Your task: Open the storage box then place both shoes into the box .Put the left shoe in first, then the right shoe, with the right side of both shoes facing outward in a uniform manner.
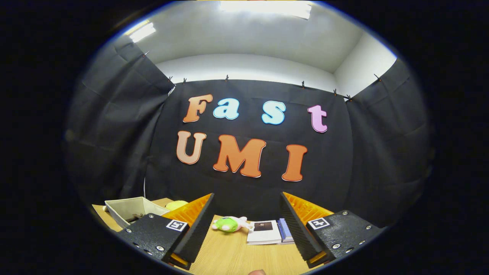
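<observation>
Tongs [246, 225] held level above the table [233, 256], fingers spread wide with nothing between them but open air and tabletop. Table is light wood grain. Just ahead of the fingers, in the gap between them, a small green plush toy [229, 224] lies on its side, pale limbs pointing toward a white booklet [263, 232] with a dark square on its cover. Touching the booklet on its far side from the toy, a blue-edged book [284, 230], partly hidden by the right finger. Beyond the left finger, an open white box [131, 208] sits near the table's edge, tilted a little in this view; something dark lies in its bottom, too small to tell what. Between the box and the left finger's tip, a yellow rounded thing [176, 204] peeks out, mostly covered. Black cloth wall [244, 191] hangs close behind the table. Ceiling lights [267, 7] above. Shoes: cannot tell where they are. A fingertip [256, 272] shows low between the fingers.
</observation>
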`<state>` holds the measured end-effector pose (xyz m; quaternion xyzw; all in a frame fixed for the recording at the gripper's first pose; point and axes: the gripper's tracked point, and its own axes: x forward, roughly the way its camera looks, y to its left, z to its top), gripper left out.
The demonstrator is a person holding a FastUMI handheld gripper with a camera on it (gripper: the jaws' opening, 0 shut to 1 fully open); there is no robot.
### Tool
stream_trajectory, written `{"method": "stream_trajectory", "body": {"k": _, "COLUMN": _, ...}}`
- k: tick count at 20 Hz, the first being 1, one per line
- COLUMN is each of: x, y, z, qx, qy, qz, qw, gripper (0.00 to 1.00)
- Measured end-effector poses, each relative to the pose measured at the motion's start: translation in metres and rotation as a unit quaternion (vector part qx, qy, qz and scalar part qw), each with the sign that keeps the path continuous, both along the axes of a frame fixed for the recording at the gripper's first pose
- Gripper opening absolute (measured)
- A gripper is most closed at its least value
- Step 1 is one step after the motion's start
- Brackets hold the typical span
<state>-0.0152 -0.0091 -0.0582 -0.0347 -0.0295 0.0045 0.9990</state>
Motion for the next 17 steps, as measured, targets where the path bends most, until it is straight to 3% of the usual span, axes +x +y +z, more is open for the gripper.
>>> {"method": "stream_trajectory", "body": {"k": 17, "x": 0.002, "y": -0.009, "z": -0.001, "qx": 0.016, "qy": 0.001, "qz": -0.007, "qw": 1.000, "gripper": 0.99}}
